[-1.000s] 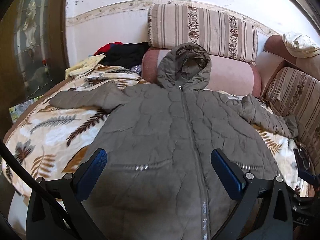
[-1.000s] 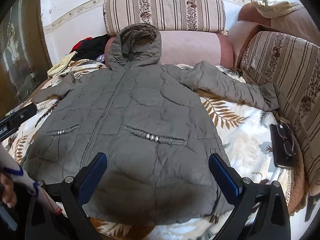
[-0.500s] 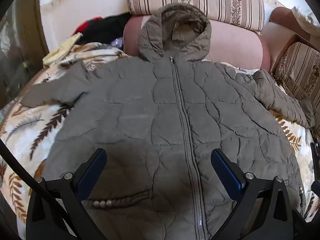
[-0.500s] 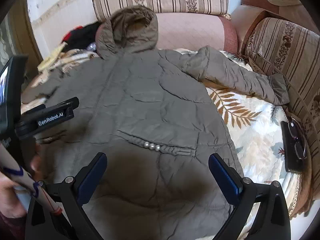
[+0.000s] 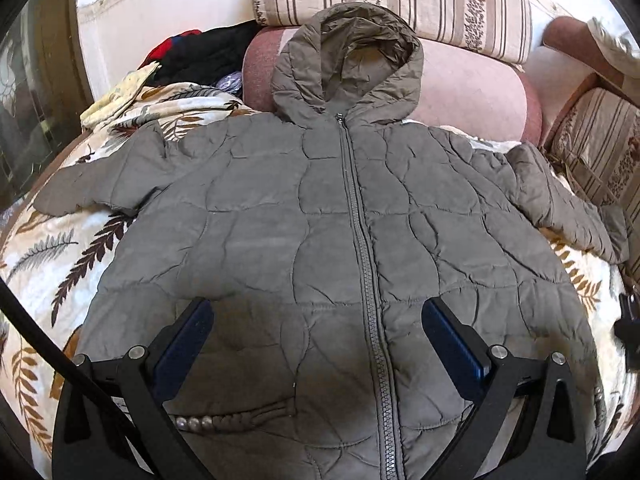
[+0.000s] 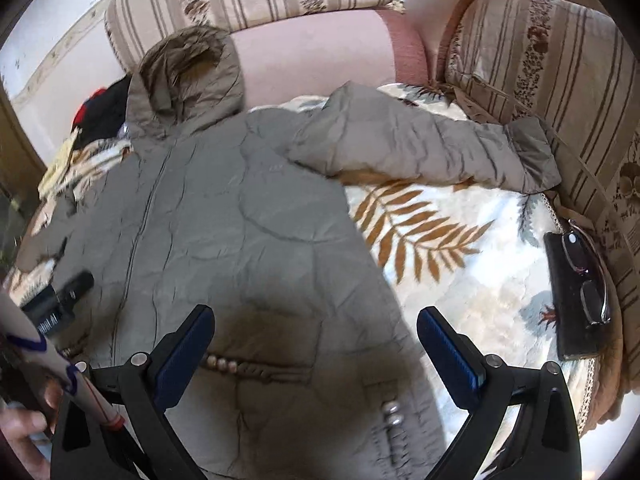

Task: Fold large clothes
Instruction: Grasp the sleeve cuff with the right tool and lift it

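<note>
left claw [image 5: 316, 336]: fingers spread wide, holding nothing, poised over the lower front of the hooded quilted jacket [image 5: 340, 240], straddling its closed zipper [image 5: 366, 264]. jacket lies face up, zipped, on the leaf-print blanket [image 5: 52, 252]; hood [image 5: 348, 64] rests against the pink bolster [image 5: 472, 88]; both sleeves spread outward. dark clothes pile [image 5: 200, 56] sits at far left by the wall. right claw [image 6: 316, 340]: also wide, holding nothing, above the jacket's right pocket [image 6: 256, 368] and side edge. glasses [image 6: 586, 268] rest on a dark phone [image 6: 568, 300] at far right beside the striped cushion [image 6: 552, 52].
</note>
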Demonstrator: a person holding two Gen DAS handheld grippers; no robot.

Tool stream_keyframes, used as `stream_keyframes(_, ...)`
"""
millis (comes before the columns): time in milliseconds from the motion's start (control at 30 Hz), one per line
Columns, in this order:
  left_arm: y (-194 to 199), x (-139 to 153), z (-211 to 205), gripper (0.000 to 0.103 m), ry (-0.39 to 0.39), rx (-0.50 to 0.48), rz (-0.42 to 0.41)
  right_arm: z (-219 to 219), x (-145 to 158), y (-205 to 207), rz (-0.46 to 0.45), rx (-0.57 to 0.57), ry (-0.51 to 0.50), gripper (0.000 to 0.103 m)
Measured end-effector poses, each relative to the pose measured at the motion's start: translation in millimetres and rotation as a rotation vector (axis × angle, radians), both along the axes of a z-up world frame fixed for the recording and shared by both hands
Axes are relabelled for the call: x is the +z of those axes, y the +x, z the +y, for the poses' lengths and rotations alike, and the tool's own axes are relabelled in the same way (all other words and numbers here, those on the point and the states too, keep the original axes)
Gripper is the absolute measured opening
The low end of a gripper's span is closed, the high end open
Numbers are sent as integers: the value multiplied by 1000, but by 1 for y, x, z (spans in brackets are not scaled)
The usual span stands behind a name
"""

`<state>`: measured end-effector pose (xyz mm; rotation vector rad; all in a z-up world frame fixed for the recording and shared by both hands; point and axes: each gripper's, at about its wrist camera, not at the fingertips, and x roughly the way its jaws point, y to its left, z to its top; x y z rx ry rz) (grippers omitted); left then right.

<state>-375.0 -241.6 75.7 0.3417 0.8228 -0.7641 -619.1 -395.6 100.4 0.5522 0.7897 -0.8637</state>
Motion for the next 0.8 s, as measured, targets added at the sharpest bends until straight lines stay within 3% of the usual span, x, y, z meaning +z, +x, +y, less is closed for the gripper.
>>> stream_keyframes(200,4,1,2,103,2,10,-11,-62,36,-37,-25,-98,-49,103)
stream_keyframes(333,13,2,1,103,-2,28,-6,-133,51,-88,-62,-259,-29,99)
stream_keyframes(500,22,2,0,103,-2,49,1,-191,45,-129,-88,-411,30,76)
stream_keyframes(567,26,0,-1,103,2,60,6,-206,40,-136,-83,-446,37,73)
stream_keyframes(700,31,-6,-4,103,16,67,20,-230,24,-141,-77,-489,57,51)
stream_keyframes(800,31,-9,-7,103,22,64,27,-242,8,-145,-77,-527,75,49)
